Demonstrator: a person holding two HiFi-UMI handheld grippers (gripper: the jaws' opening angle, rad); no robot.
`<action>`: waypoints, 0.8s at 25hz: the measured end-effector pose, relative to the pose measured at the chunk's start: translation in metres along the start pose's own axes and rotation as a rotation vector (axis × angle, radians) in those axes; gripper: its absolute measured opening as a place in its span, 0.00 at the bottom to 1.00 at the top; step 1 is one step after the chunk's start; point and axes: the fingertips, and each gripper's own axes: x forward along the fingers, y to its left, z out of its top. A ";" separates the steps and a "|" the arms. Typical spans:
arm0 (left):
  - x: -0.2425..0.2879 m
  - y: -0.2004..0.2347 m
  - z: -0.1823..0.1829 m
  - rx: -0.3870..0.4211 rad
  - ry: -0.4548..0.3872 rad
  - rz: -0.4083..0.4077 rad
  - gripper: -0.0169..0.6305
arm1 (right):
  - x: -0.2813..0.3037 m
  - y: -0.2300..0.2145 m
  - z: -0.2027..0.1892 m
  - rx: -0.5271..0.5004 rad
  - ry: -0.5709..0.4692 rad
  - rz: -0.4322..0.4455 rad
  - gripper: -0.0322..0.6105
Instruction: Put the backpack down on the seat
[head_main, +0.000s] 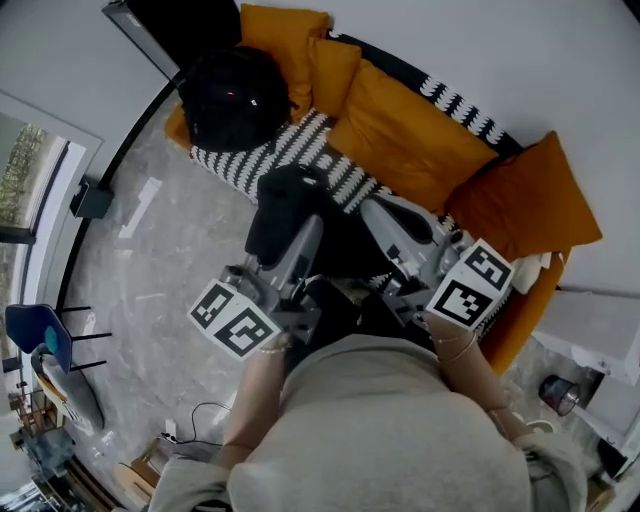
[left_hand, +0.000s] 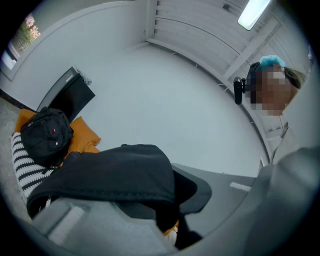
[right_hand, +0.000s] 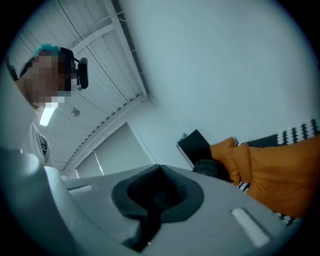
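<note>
A black backpack (head_main: 232, 100) stands upright at the far left end of the sofa, on the black-and-white striped seat cover (head_main: 300, 145). It also shows in the left gripper view (left_hand: 45, 135) and, small, in the right gripper view (right_hand: 212, 167). My left gripper (head_main: 295, 222) is shut on a piece of black fabric (left_hand: 115, 175) that drapes over its jaws. This dark cloth (head_main: 285, 205) hangs in front of the seat. My right gripper (head_main: 378, 212) is beside it, its pads (right_hand: 155, 192) pressed together with nothing seen between them.
Orange cushions (head_main: 410, 135) line the sofa back. A black flat panel (head_main: 170, 30) leans against the wall behind the backpack. A blue chair (head_main: 40, 335) stands at the left on the marble floor, and a white side table (head_main: 600, 330) at the right.
</note>
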 end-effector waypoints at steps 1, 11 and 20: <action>0.007 0.008 0.000 -0.008 0.016 -0.005 0.12 | 0.007 -0.007 0.001 0.006 -0.003 -0.011 0.05; 0.068 0.101 0.016 -0.063 0.156 -0.049 0.12 | 0.084 -0.082 0.007 0.061 -0.020 -0.124 0.05; 0.123 0.179 0.016 -0.047 0.288 -0.107 0.12 | 0.135 -0.146 -0.007 0.138 -0.017 -0.253 0.05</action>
